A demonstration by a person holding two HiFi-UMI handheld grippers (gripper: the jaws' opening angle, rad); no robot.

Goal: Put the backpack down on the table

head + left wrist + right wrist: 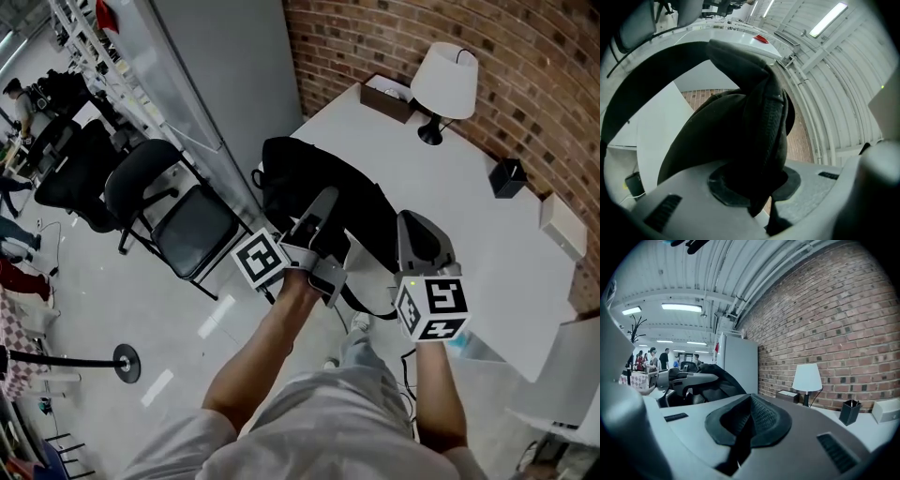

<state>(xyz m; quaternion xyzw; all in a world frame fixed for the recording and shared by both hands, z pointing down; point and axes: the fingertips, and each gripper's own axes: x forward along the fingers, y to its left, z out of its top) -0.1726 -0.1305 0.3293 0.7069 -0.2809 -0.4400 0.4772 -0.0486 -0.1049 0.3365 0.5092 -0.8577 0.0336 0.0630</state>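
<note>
My left gripper (754, 185) is clenched on a fold of the backpack (740, 136). Its ribbed black webbing fills that view and hides most of what lies beyond. In the head view the soft, slumped bag overlaps the edge of the smooth white table (469, 234); I can't tell whether it rests there. My right gripper (749, 420) is closed, its textured pads together.

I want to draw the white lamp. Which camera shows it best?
The head view: the lamp shows whole from above, shade, stem and base, on the table. The right gripper view shows it smaller, from the side. The left gripper view shows none of it.
</note>
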